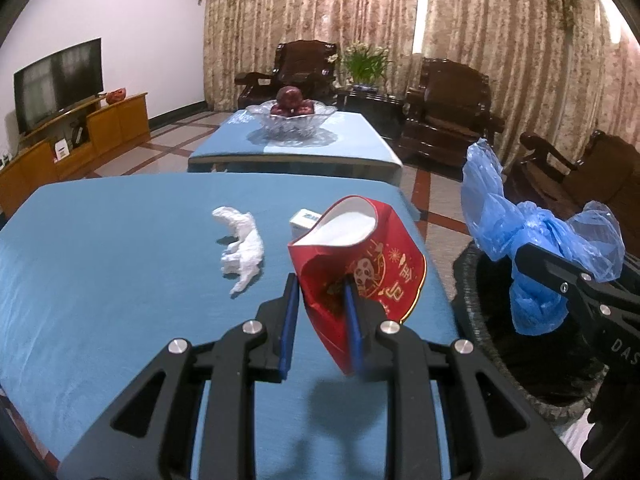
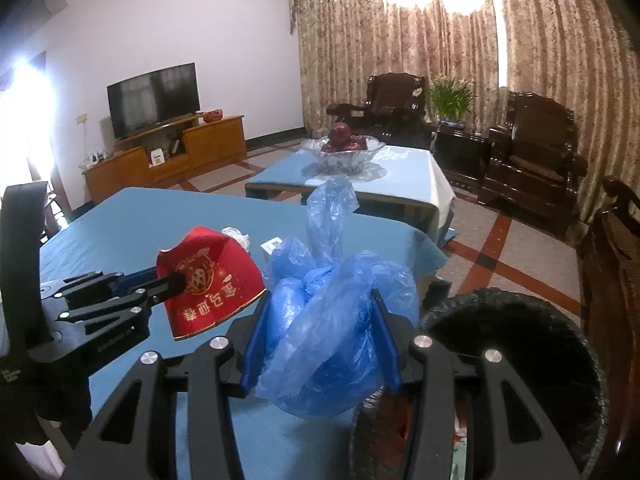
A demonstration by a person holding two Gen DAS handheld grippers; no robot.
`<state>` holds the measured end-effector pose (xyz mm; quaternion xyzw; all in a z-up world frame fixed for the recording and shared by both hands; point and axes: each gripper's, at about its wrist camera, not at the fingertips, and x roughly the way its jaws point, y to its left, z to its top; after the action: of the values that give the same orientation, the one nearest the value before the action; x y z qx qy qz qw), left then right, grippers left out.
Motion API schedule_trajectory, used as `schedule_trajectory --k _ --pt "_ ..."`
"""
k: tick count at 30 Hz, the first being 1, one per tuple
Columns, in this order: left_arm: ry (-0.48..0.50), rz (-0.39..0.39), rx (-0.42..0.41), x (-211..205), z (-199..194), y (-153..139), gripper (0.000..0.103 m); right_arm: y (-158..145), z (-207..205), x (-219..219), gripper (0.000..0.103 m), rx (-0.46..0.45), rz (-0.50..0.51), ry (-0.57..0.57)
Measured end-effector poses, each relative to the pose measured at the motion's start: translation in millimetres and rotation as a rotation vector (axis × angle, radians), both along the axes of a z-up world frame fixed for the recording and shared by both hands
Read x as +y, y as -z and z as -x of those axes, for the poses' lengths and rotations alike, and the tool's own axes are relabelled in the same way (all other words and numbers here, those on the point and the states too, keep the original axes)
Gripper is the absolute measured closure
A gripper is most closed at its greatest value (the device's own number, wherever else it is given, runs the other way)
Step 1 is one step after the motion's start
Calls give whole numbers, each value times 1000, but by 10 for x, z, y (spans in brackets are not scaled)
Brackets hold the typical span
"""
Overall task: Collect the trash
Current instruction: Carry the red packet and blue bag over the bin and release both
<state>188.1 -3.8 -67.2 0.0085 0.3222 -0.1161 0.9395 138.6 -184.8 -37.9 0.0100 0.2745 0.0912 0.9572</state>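
Note:
My left gripper (image 1: 322, 292) is shut on a crushed red paper cup (image 1: 362, 264) with gold print, held above the blue table (image 1: 120, 280). The same red paper cup (image 2: 208, 284) and left gripper (image 2: 176, 280) show at the left in the right wrist view. My right gripper (image 2: 320, 308) is shut on a knotted blue plastic bag (image 2: 324, 312), which hangs beside the table's right edge over a dark round bin (image 2: 520, 344). That blue plastic bag (image 1: 516, 224) and right gripper (image 1: 532, 260) also appear at the right in the left wrist view. A crumpled white tissue (image 1: 244, 248) and a small white box (image 1: 304, 220) lie on the table.
A second blue table (image 1: 296, 140) beyond holds a glass fruit bowl (image 1: 292, 116). Dark wooden armchairs (image 1: 448, 112) and a plant stand before the curtains. A TV (image 1: 56, 84) sits on a wooden cabinet at the left. The dark bin (image 1: 532, 344) stands on the tiled floor right of the table.

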Motion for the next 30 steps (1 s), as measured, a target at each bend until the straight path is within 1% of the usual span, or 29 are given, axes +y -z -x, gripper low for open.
schedule_trajectory --k 9,18,22,30 --pt "84 3 -6 -419 115 -43 82 -51 193 -308 56 -3 12 64" --pt "197 -3 -1 -1002 189 0 82 -82 377 -798 56 -5 17 175" --pt "229 2 13 -1197 167 36 82 -61 434 -992 56 1 20 225" --pt "285 -1 8 -1598 190 113 82 46 502 -1325 56 24 21 300"
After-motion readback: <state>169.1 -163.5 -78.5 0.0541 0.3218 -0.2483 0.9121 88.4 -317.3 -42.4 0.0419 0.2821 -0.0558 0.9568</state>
